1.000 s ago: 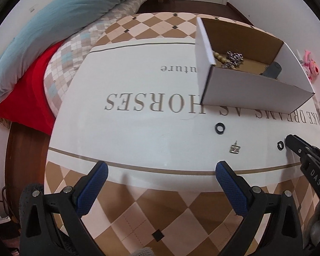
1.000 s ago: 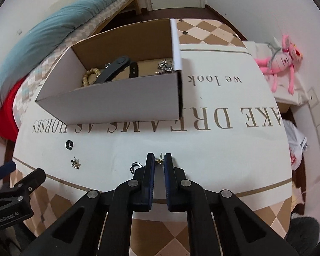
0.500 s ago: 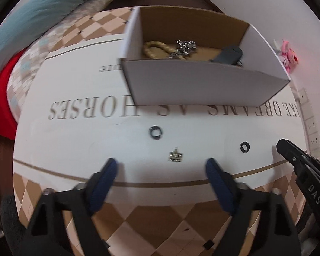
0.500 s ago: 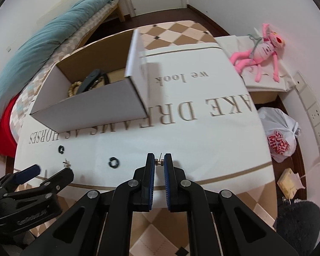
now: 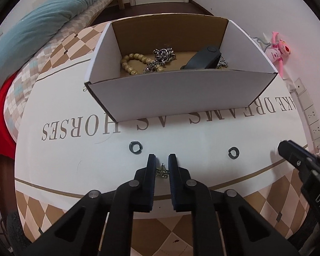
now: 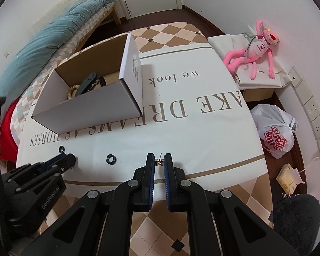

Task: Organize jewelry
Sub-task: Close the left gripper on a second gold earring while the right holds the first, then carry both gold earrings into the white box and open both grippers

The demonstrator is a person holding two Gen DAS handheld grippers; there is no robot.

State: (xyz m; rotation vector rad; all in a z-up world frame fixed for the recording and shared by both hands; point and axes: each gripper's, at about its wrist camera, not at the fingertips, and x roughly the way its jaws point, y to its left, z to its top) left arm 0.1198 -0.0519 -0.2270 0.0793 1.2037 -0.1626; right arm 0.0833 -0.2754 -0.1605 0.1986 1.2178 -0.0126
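Between the closing jaws of my left gripper (image 5: 162,163) lies a tiny, light, slippery stud earring (image 5: 162,172), best pinched across its body, while my right gripper (image 6: 159,161) grips its twin (image 6: 159,161).

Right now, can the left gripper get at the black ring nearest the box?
Probably not yet: the left gripper jaws are closing on an earring. The black ring lies uncovered just ahead, nothing blocking.
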